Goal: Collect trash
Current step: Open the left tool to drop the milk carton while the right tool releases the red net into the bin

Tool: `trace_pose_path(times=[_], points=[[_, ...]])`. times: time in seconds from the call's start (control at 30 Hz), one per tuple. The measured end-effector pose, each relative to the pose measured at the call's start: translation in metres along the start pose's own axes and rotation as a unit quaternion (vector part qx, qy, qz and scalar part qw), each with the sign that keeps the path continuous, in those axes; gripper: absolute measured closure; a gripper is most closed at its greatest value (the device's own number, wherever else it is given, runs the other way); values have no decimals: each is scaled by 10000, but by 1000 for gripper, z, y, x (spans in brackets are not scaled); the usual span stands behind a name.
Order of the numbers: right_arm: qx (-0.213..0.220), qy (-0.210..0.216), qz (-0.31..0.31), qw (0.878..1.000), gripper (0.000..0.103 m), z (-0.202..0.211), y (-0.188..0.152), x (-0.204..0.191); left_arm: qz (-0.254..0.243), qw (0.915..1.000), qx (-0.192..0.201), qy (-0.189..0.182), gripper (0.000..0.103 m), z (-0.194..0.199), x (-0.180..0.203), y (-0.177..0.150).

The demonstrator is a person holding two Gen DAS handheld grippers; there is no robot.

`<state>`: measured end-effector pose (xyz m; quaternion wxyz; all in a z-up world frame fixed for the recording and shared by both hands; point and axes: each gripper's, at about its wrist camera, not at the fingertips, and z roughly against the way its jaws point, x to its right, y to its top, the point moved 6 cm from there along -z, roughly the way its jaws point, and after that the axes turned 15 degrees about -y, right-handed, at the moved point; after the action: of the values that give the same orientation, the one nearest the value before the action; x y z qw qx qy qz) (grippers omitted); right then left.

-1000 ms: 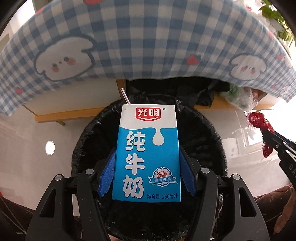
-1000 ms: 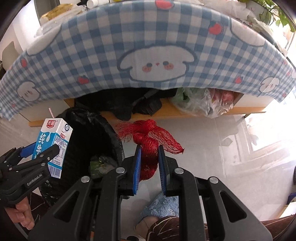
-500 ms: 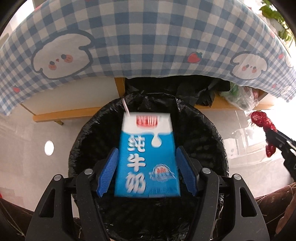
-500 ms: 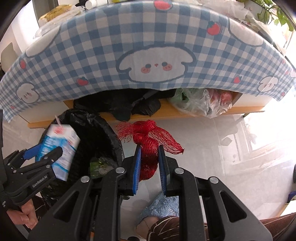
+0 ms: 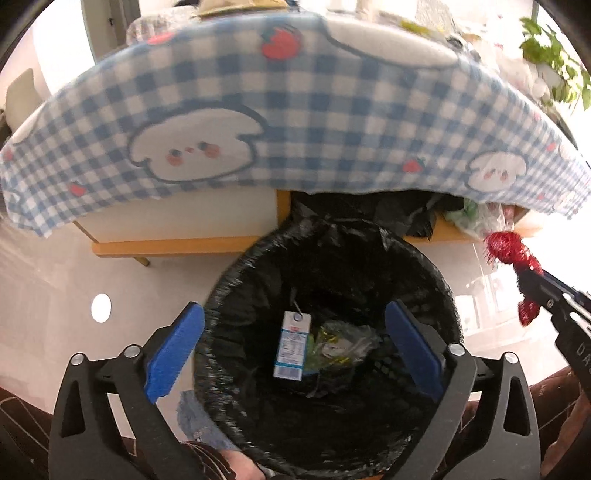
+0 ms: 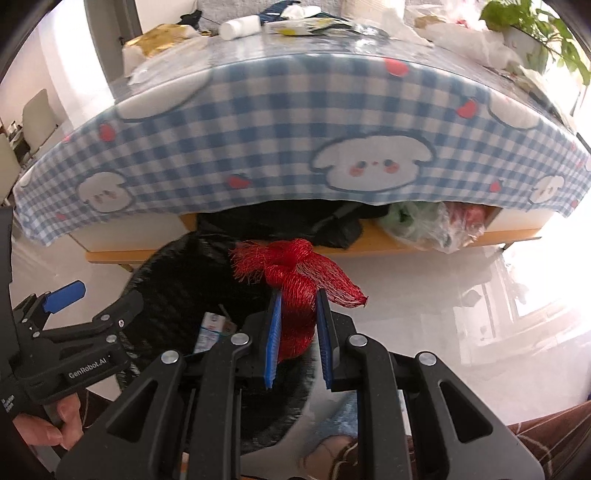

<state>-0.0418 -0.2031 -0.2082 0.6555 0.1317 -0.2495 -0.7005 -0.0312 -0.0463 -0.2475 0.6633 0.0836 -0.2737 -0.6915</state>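
Clamping the soft, light red mesh netting bag [image 6: 295, 295] at its bunched middle, the right gripper [image 6: 298, 347] hovers beside the black-lined round bin [image 5: 236, 266]; the left gripper [image 5: 295, 350], jaws just opened, stands empty above it.

A home dining room: puppy-print checked tablecloth [image 6: 295, 147], chairs [image 6: 38, 114], houseplant [image 6: 532, 26].

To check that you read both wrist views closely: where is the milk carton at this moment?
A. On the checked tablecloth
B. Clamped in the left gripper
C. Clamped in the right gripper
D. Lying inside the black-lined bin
D: the milk carton lies inside the bin, the left gripper is open, and the right gripper is clamped on the red mesh bag.
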Motion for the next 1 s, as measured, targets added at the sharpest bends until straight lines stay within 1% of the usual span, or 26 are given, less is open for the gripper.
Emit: trace_pose_path(times=[0.2,0.33,0.57,0.8,0.9,1.0], points=[[41,175,79,9998,86,8,-1,-35,45,9999,109,28,6,14,-26,0],[15,210,218,9995,86,7,-5,-55,117,9998,133,-36,6,19,-43,2],[-91,183,472,9987,86,-4,-10,-86,283,9996,7,78,6,15,-71,-2],[-201,219,726,9969,86,-17,-16,-117,450,9989,-4,111,6,12,-95,-8],[-289,210,817,9960,86,-26,-21,-126,569,9983,-18,92,6,9,-106,-11],[-411,192,836,9955,86,-36,-27,-132,796,9968,-46,-19,6,1,-116,-14]])
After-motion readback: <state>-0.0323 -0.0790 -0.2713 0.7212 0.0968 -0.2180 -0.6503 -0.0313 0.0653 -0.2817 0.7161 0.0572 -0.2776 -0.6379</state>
